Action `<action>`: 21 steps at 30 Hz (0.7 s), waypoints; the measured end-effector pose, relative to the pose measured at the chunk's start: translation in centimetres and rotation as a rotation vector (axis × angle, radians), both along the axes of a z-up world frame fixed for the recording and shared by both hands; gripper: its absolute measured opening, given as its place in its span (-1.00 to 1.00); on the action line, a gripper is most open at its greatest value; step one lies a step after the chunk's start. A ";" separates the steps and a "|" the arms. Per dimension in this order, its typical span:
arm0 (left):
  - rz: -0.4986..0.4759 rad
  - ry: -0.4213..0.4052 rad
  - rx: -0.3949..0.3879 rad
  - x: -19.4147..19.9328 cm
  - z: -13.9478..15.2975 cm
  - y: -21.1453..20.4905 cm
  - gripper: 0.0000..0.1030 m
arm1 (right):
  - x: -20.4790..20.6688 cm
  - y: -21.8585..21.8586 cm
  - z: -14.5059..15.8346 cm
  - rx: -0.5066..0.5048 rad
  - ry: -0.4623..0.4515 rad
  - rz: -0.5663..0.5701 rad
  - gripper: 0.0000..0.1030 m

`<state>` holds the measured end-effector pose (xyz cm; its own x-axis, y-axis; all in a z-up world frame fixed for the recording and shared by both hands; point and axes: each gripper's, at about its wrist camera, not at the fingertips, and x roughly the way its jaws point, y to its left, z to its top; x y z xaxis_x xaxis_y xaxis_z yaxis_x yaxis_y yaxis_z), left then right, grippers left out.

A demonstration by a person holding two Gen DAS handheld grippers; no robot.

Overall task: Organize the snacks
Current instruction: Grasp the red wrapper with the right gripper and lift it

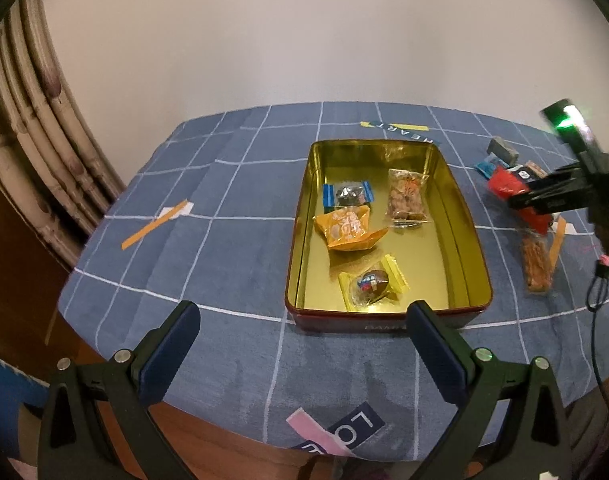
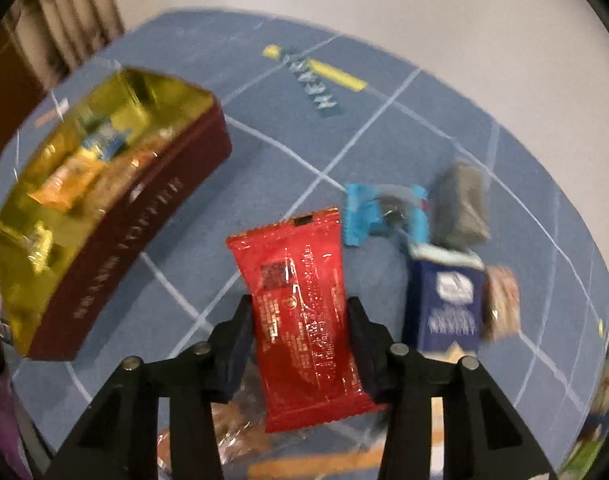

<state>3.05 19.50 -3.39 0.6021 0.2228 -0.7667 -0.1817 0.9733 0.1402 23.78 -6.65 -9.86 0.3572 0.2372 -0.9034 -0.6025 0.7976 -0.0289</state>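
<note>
A gold-lined tin [image 1: 468, 240] with dark red sides sits on the blue checked cloth; it also shows in the right wrist view [image 2: 152, 216]. Inside lie an orange packet [image 1: 346, 230], a clear nut bag [image 1: 406, 198], a blue-ended candy [image 1: 347, 195] and a yellow-ended candy [image 1: 372, 285]. My left gripper [image 1: 302, 316] is open and empty, in front of the tin's near wall. My right gripper [image 2: 300, 310] is shut on a red packet [image 2: 300, 304], held above the cloth right of the tin; the left wrist view shows the gripper [image 1: 520, 200] there too.
Loose snacks lie right of the tin: a blue candy [image 2: 384, 216], a grey packet [image 2: 462, 206], a dark blue box [image 2: 448, 304], a pinkish packet [image 2: 504, 304] and a clear bag of orange sticks [image 1: 536, 268]. An orange tape strip [image 1: 152, 226] lies at left. The table edge is near.
</note>
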 end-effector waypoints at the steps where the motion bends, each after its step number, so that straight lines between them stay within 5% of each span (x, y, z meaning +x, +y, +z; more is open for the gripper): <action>1: -0.008 -0.003 0.002 0.0 0.2 -0.2 0.98 | -0.8 -1.2 0.8 0.040 -0.008 -0.027 -0.12; 5: -0.100 -0.034 -0.019 -0.6 1.6 -2.2 0.98 | -6.1 -9.4 2.8 0.183 -0.035 -0.192 -0.12; 11: -0.314 0.008 -0.096 0.2 2.8 -7.8 0.98 | -10.4 -20.6 1.1 0.186 -0.011 -0.416 -0.12; 16: -0.472 0.067 -0.163 2.8 3.2 -13.4 0.98 | -11.5 -24.2 -0.7 0.167 -0.011 -0.491 -0.12; 21: -0.584 0.144 -0.119 6.5 1.6 -18.6 0.98 | -11.6 -24.9 -2.7 0.186 -0.001 -0.525 -0.12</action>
